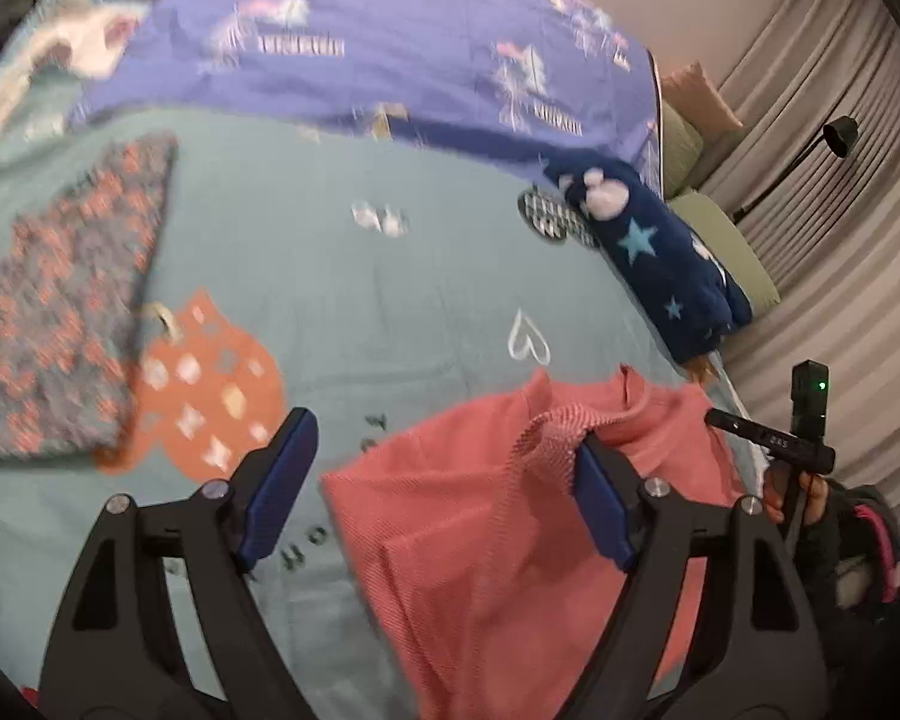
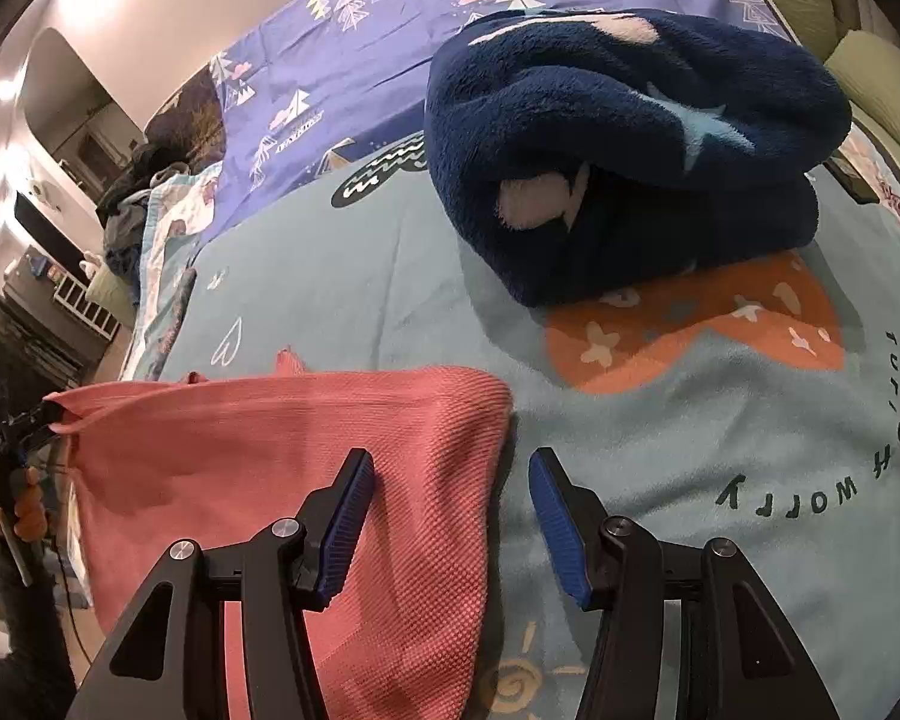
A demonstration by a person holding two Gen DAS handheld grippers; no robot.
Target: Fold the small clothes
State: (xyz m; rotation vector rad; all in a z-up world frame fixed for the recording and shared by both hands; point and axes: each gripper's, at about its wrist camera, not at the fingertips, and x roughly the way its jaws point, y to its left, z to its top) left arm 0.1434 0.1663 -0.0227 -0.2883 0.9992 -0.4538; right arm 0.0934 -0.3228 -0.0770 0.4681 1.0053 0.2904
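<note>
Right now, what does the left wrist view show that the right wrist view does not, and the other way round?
Only the left wrist view shows the folded patterned cloth lying on the far left of the bed, and a black floor lamp by the curtains. Only the right wrist view shows shelves at the far left. Both show the pink garment on the light blue blanket, the navy star fleece, and both open grippers: left gripper, right gripper.
</note>
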